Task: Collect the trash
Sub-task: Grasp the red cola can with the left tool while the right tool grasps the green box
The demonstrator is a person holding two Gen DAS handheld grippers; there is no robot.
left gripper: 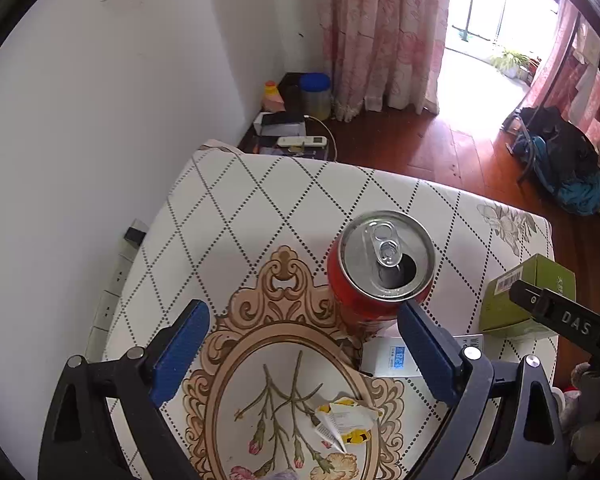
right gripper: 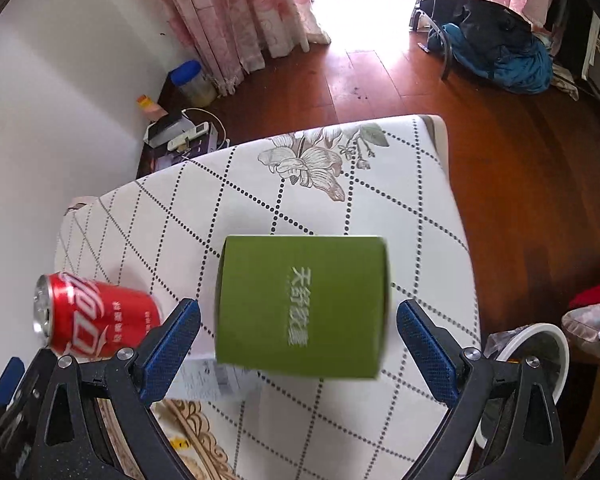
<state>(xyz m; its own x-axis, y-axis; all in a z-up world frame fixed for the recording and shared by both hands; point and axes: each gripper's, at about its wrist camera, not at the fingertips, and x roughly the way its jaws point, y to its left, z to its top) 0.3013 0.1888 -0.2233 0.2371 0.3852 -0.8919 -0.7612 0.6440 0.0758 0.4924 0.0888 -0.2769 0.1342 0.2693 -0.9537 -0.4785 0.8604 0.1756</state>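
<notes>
A red cola can [left gripper: 376,276] stands upright and opened on the patterned table [left gripper: 260,208], just beyond my left gripper [left gripper: 304,312], which is open and empty. A crumpled yellow-white wrapper [left gripper: 346,422] lies between its fingers, closer to the camera. A white paper slip [left gripper: 392,356] lies by the right finger. A green box [right gripper: 302,306] sits on the table between the fingers of my open right gripper [right gripper: 298,312], untouched. The can [right gripper: 96,316] shows at the left of the right wrist view, and the box [left gripper: 520,296] at the right of the left wrist view.
A white wall runs along the table's left side. A low dark stand [left gripper: 288,136] with a jar, a remote and a cable sits beyond the table. A white bin [right gripper: 540,356] stands right of the table. A chair with piled clothes [right gripper: 496,52] stands on the wooden floor.
</notes>
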